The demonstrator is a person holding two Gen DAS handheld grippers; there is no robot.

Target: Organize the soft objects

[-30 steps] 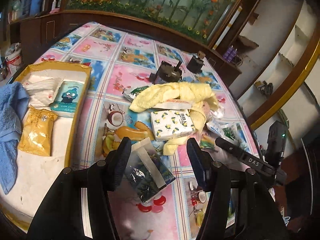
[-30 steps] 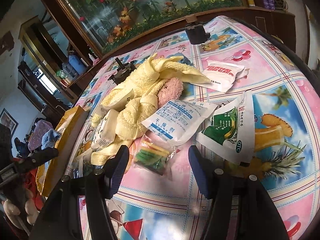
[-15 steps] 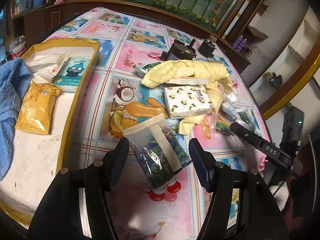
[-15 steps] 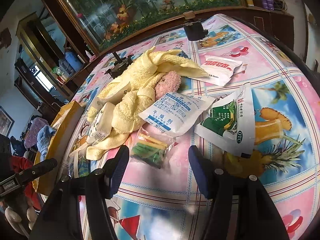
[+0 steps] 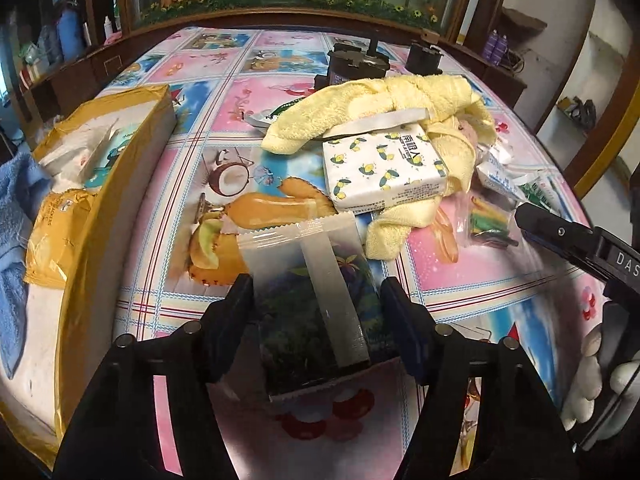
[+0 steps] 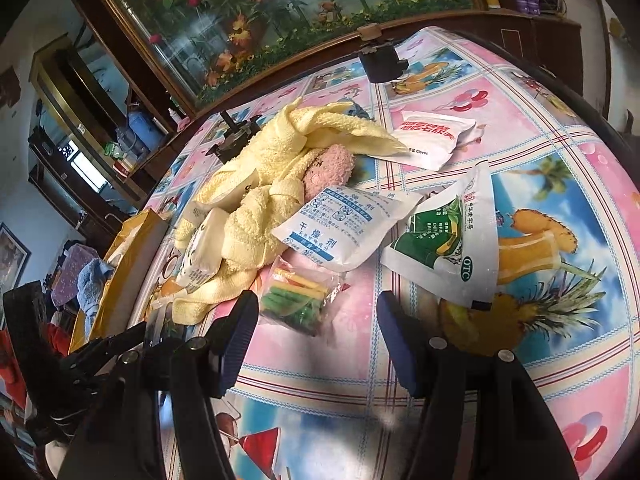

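Observation:
My left gripper (image 5: 318, 320) is open and low over the table, its fingers on either side of a clear packet with dark contents (image 5: 316, 304). Beyond it lie a yellow towel (image 5: 384, 96) and a lemon-print tissue pack (image 5: 384, 168). The yellow-rimmed tray (image 5: 92, 200) at the left holds a blue cloth (image 5: 16, 216), an orange packet (image 5: 56, 232) and white packs. My right gripper (image 6: 312, 324) is open and empty above a clear bag of coloured sticks (image 6: 300, 296). A pink plush (image 6: 330, 166), a white desiccant pouch (image 6: 344, 224) and a green-white sachet (image 6: 444, 240) lie behind it.
A red-print white packet (image 6: 430, 138) lies farther back. Two dark devices (image 5: 356, 64) (image 6: 382, 60) stand near the table's far edge. A wooden cabinet with painted glass (image 6: 280, 12) runs behind the table. The right gripper's body shows in the left wrist view (image 5: 580, 244).
My left gripper has moved forward and down, so the clear dark packet now lies between its fingers. The right gripper has shifted only slightly toward the bag of sticks.

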